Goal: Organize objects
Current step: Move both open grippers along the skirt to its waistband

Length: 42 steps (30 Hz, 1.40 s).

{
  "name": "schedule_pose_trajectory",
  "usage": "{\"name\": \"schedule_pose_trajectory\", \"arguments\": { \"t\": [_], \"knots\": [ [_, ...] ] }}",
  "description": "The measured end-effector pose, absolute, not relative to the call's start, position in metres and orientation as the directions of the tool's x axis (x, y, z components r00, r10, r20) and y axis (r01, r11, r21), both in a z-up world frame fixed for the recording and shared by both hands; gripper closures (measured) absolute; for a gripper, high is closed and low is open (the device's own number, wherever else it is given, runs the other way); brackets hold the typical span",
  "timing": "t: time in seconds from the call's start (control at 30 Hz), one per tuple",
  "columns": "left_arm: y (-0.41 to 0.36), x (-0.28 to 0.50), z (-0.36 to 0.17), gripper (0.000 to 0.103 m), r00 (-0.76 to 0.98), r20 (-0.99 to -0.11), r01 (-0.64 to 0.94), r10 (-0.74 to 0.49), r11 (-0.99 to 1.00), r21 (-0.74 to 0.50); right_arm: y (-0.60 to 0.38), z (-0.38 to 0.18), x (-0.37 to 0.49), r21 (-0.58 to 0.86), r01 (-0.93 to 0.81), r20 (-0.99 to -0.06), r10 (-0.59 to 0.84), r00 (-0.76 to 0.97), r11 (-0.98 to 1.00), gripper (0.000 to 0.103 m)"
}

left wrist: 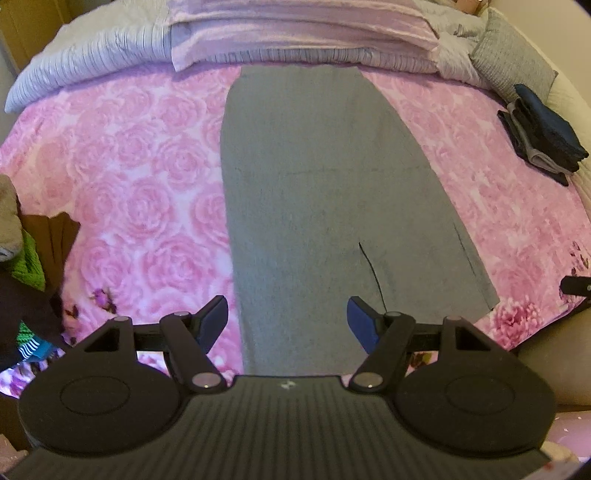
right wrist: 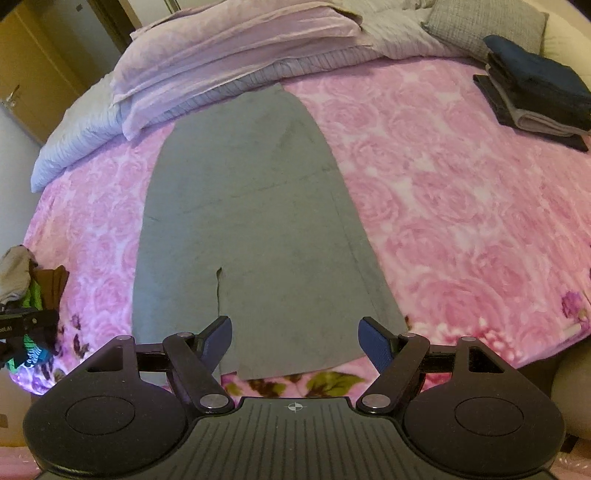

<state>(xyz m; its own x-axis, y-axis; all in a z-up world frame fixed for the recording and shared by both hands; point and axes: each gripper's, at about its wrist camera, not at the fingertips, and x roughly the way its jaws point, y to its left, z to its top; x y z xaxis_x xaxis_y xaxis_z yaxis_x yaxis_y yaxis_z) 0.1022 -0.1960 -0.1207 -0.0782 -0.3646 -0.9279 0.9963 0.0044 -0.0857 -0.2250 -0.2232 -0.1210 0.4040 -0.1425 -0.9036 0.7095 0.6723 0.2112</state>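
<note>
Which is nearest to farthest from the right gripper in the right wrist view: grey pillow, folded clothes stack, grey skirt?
From the right gripper:
1. grey skirt, hem right between the open fingers, centre.
2. folded clothes stack, far right on the pink floral bedspread.
3. grey pillow, top right, behind the stack.

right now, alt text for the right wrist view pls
A grey garment lies spread flat on a pink rose-print bedspread, its near hem just ahead of the open right gripper. A stack of folded dark and grey clothes sits far right, rumpled bedding along the far edge, and a heap of mixed clothes at left.
</note>
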Motion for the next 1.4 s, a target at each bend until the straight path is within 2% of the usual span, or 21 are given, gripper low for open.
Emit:
{"name": "schedule_pose_trajectory", "arguments": {
  "t": [0.2,0.6,0.97,1.17,1.3,1.4],
  "knots": [
    [-0.207,0.104,-0.139,0.035,-0.071,-0.944,0.995,-0.323,0.040,-0.089,-0.243,-0.140,-0.201,0.213,0.690,-0.918,-0.100,0.384,0.692,0.030],
    [-0.257,0.092,-0.170,0.036,-0.017,-0.957,0.982,-0.289,0.175,-0.071,-0.309,-0.182,-0.128,0.252,0.543,-0.925,0.034,0.379,0.801,0.030],
    [-0.333,0.081,-0.234,0.043,-0.038,-0.955,0.983,-0.294,0.163,-0.089,-0.390,-0.239,-0.076,0.224,0.438,-0.927,0.051,0.371,0.871,0.031],
    [-0.402,0.110,-0.280,0.049,-0.078,-0.924,0.986,-0.374,0.107,-0.126,-0.436,-0.284,-0.028,0.219,0.368,-0.909,0.052,0.414,0.904,0.038],
    [-0.472,0.143,-0.311,0.055,-0.103,-0.893,0.990,-0.437,0.045,-0.136,-0.477,-0.314,0.019,0.220,0.328,-0.891,0.052,0.451,0.919,0.040],
    [-0.533,0.169,-0.325,0.055,-0.112,-0.864,0.991,-0.490,0.008,-0.133,-0.512,-0.326,0.060,0.196,0.305,-0.870,0.022,0.493,0.932,0.040]
  ]
}}
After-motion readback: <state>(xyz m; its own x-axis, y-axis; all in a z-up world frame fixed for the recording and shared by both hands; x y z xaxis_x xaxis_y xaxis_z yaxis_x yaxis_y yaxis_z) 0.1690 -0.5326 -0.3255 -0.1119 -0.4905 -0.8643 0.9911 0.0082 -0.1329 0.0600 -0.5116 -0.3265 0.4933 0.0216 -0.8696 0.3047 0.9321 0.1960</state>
